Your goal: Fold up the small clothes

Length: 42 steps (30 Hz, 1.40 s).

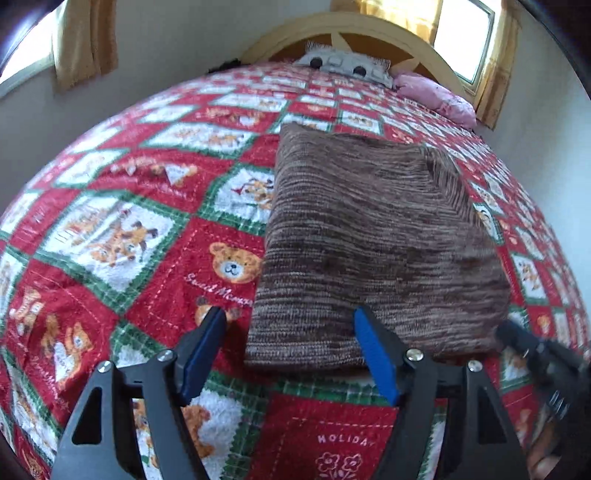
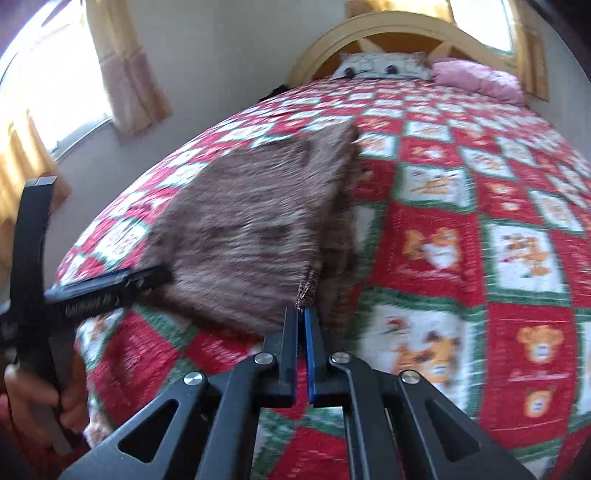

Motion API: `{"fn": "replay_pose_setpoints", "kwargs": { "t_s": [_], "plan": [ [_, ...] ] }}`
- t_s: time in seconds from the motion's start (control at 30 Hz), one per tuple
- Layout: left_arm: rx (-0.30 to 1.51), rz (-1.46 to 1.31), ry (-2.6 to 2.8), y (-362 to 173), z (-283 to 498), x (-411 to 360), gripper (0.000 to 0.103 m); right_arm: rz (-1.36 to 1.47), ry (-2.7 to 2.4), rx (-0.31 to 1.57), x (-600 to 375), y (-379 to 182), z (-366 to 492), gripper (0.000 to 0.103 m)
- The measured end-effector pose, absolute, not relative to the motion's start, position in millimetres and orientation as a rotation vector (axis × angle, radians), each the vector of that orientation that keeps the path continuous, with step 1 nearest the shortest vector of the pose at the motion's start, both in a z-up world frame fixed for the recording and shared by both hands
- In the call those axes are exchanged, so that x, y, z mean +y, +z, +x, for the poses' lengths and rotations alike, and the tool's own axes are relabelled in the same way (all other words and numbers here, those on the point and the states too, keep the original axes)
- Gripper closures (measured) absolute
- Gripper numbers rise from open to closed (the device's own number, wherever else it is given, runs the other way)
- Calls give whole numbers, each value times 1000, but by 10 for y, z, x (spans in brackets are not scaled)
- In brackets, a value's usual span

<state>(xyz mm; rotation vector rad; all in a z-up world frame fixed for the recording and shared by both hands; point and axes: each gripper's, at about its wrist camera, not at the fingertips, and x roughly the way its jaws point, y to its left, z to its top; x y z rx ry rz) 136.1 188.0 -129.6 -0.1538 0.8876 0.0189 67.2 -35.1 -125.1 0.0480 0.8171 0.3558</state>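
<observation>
A brown striped knit garment (image 1: 369, 236) lies folded on the bed; it also shows in the right wrist view (image 2: 251, 229). My left gripper (image 1: 288, 321) is open, its blue pads on either side of the garment's near left corner, holding nothing. My right gripper (image 2: 301, 314) is shut on the garment's near right corner and lifts that edge a little. The right gripper shows blurred at the right edge of the left wrist view (image 1: 524, 343). The left gripper shows at the left in the right wrist view (image 2: 110, 284).
The bed has a red, green and white teddy-bear quilt (image 1: 147, 221). A grey-white pillow (image 1: 343, 64) and a pink pillow (image 1: 436, 96) lie by the yellow headboard (image 1: 354, 27). Curtained windows are on both sides.
</observation>
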Motion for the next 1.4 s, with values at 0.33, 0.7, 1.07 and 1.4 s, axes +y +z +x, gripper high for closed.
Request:
{"fn": "replay_pose_setpoints", "kwargs": {
  "t_s": [0.33,0.7,1.07,1.4],
  "plan": [
    [876,-28,86,-1138,1365,1802,25,125,376,835,-570,-1188,666,100],
    [785,3,102,-861,1637,1701,25,9,361,680,-192,-746,952,99],
    [853,31,126,-1169,1945,1611,25,-70,377,782,-31,-1184,1211,99],
    [848,-1,131,-1115,2129,1659,22,8,396,726,-87,-741,1663,99]
  ]
}}
